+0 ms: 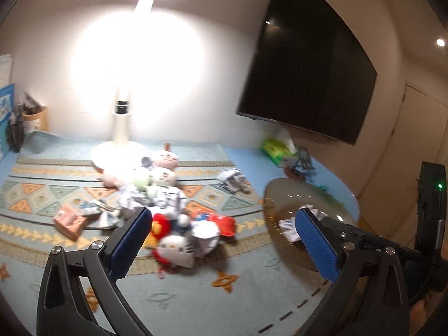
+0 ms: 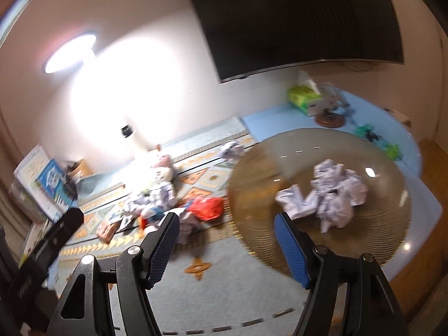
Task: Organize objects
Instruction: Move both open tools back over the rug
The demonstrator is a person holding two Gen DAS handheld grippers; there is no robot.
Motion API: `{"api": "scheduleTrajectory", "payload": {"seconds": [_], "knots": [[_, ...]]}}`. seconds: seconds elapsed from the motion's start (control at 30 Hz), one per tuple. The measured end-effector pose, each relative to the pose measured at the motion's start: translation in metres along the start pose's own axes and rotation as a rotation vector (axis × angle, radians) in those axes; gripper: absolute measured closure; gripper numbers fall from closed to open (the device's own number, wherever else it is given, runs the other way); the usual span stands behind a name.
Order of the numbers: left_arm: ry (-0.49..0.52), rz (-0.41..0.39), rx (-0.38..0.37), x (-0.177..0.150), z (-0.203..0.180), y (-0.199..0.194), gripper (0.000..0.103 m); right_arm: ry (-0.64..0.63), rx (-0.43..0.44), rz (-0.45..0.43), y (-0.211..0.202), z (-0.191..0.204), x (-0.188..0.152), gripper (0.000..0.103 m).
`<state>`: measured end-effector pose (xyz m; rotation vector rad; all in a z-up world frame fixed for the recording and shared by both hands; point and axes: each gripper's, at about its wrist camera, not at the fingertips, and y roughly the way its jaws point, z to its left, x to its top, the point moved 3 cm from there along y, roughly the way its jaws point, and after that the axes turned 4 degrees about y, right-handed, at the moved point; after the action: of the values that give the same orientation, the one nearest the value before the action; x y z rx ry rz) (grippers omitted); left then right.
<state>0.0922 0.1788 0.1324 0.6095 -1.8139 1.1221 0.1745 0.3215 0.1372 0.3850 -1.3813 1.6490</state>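
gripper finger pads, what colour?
Blue ribbed pads on black fingers; clearest in the left wrist view.

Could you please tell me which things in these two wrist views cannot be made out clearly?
- Pile of soft toys and crumpled papers: motion blur in both views; single items hard to separate.
- Crumpled white papers in the amber glass dish: in the left wrist view, the open left hand-held gripper covers part of them.
- Small green figures: too small and blurred.
- Blue-and-white box: cut by the left edge.
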Motion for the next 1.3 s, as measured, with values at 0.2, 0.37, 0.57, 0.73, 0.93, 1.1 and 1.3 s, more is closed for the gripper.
{"api": "scheduleTrajectory", "payload": {"seconds": [0.2, 0.37, 0.57, 0.73, 0.93, 1.1, 1.3], "knots": [[-0.099, -0.002, 0.247, -0.017, 0.108, -0.022, 0.001, -0.131, 0.075, 0.023, 0.030, 0.055, -0.034, 0.009], [-0.182, 0.088, 0.331, -0.055, 0.177, -0.015, 0.001, -0.250, 0.095, 0.001, 0.061, 0.091, -0.060, 0.009], [-0.269, 0.120, 0.360, -0.079, 0.215, -0.004, 0.001, -0.407, 0.130, 0.052, 0.095, 0.132, -0.094, 0.009], [-0.206, 0.127, 0.421, -0.078, 0.215, 0.006, 0.001, -0.469, 0.065, 0.112, 0.123, 0.146, -0.105, 0.009], [-0.169, 0.183, 0.393, -0.079, 0.209, 0.015, 0.001, -0.440, 0.050, 0.183, 0.135, 0.139, -0.108, 0.009], [-0.214, 0.236, 0.356, -0.084, 0.218, 0.023, 0.001, -0.450, 0.023, 0.229, 0.144, 0.138, -0.115, 0.009], [-0.279, 0.287, 0.330, -0.090, 0.229, 0.028, 0.001, -0.447, 0.004, 0.250, 0.148, 0.136, -0.116, 0.009]]}}
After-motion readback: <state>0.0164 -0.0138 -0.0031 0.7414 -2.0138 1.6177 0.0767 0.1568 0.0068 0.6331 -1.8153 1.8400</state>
